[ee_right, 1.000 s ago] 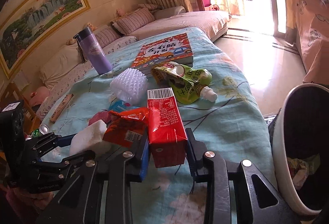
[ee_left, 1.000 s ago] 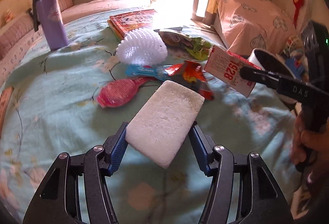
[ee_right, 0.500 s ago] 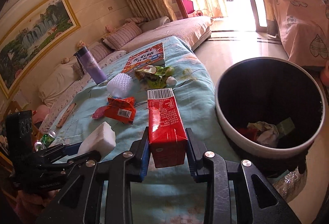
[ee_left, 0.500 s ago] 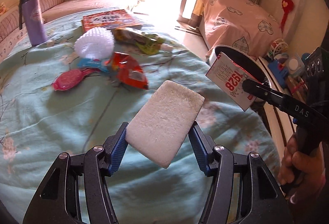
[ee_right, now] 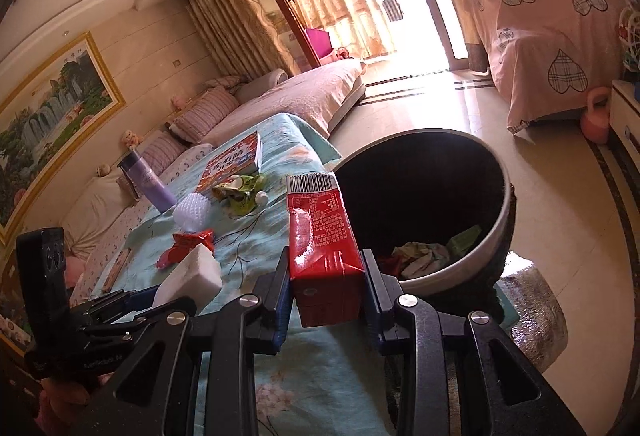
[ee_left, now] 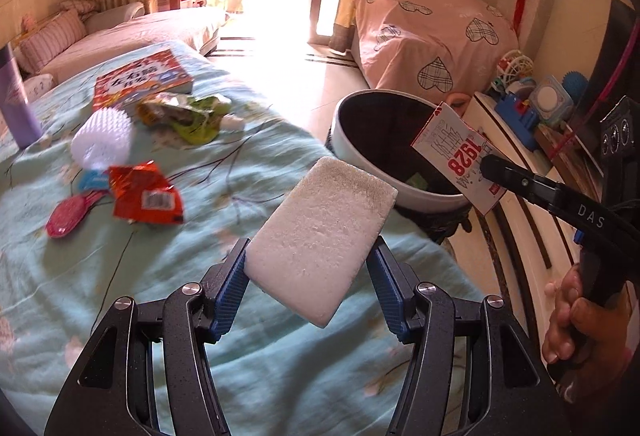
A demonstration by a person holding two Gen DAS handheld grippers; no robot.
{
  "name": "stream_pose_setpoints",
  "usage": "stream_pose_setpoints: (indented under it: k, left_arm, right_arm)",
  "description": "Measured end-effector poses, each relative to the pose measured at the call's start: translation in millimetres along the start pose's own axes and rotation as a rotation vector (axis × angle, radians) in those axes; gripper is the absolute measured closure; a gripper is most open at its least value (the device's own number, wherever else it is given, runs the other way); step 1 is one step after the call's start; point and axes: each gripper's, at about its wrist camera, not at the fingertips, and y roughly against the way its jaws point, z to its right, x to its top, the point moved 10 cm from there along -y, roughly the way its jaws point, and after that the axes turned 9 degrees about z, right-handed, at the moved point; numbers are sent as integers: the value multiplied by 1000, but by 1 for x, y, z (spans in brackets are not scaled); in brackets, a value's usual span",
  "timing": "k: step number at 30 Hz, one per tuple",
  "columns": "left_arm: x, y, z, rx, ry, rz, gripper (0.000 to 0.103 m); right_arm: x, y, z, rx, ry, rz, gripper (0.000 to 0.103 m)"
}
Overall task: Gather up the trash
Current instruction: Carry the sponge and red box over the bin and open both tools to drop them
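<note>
My left gripper (ee_left: pixel 310 282) is shut on a white foam block (ee_left: pixel 322 240), held tilted above the bed's right edge. The same block (ee_right: pixel 192 276) shows at the lower left of the right wrist view. My right gripper (ee_right: pixel 326 286) is shut on a red drink carton (ee_right: pixel 322 248), which stands upright beside the rim of a white, dark-lined bin (ee_right: pixel 502 224). In the left wrist view the carton (ee_left: pixel 460 160) hangs over the bin (ee_left: pixel 352 140). Crumpled paper and wrappers lie in the bin. A red snack wrapper (ee_left: pixel 146 194) and a green pouch (ee_left: pixel 188 114) lie on the bed.
On the teal bedspread (ee_left: pixel 120 276) lie a white spiky brush (ee_left: pixel 102 138), a pink brush (ee_left: pixel 66 216), a picture book (ee_left: pixel 140 78) and a purple flask (ee_right: pixel 148 184). A pink-covered piece of furniture (ee_left: pixel 428 36) stands behind the bin, a toy shelf (ee_left: pixel 532 100) to the right.
Both grippers have swung right, away from the bed's clutter toward the bin, each keeping its load. The bin has come fully into view and the carton now sits over its rim.
</note>
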Motion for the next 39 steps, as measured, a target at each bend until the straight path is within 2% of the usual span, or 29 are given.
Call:
stream_pose_setpoints:
  k: [10, 19, 28, 39]
  left_arm:
    - [26, -26, 36, -31, -54, -15, 45]
    - [44, -49, 58, -39, -90, -28, 45]
    - [51, -74, 69, -31, -119, -50, 44]
    - [60, -99, 73, -36, -108, -70, 42]
  right_arm:
    - [18, 9, 31, -44, -10, 39, 72]
    - [29, 2, 48, -67, -1, 38, 72]
    - [40, -5, 62, -85, 12, 33, 72]
    - [43, -24, 77, -99, 17, 0, 72]
